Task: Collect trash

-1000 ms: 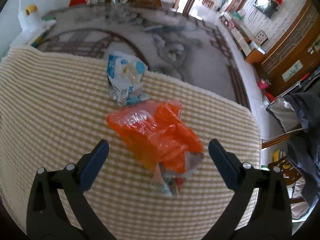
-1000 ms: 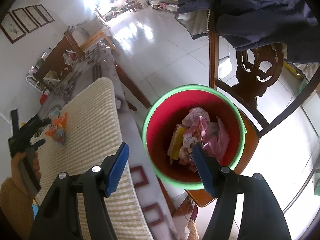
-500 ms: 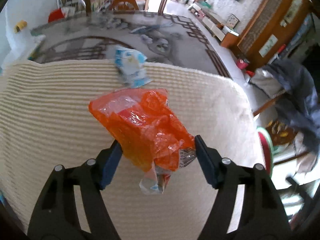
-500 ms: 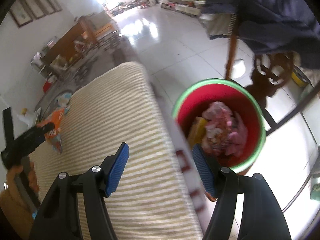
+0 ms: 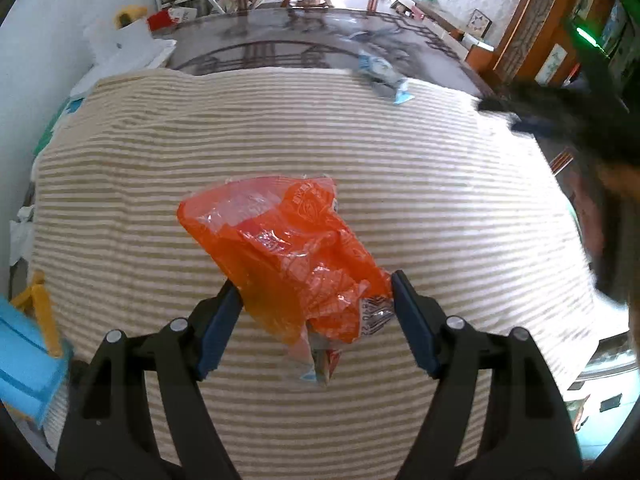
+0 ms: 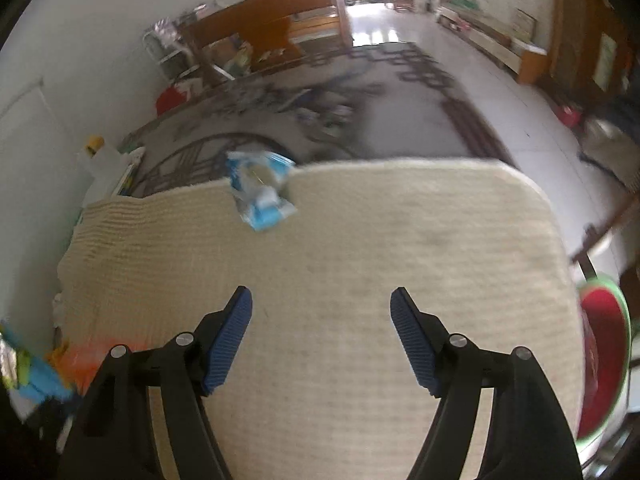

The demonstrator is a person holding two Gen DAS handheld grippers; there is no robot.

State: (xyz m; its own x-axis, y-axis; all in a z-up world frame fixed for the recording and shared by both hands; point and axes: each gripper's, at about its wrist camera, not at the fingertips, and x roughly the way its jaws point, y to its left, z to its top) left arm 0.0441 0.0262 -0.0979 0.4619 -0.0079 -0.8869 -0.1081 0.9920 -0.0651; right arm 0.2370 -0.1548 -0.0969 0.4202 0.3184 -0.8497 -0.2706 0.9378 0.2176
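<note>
Left wrist view. The left gripper clamps a crumpled orange plastic wrapper between its blue pads, with a scrap of printed packaging hanging below the wrapper. The wrapper is lifted above a beige striped mat. At the mat's far edge lies a blue-and-white packet, well apart from the gripper. A blurred dark shape, which cannot be identified, fills the right margin.

Right wrist view. The right gripper hovers over the same mat, its jaws opening, wide apart, with nothing between them. The blue-and-white packet rests on the mat's far edge, ahead and to the left. A red bucket with a green rim stands beyond the mat's right edge. The image is motion-blurred.
</note>
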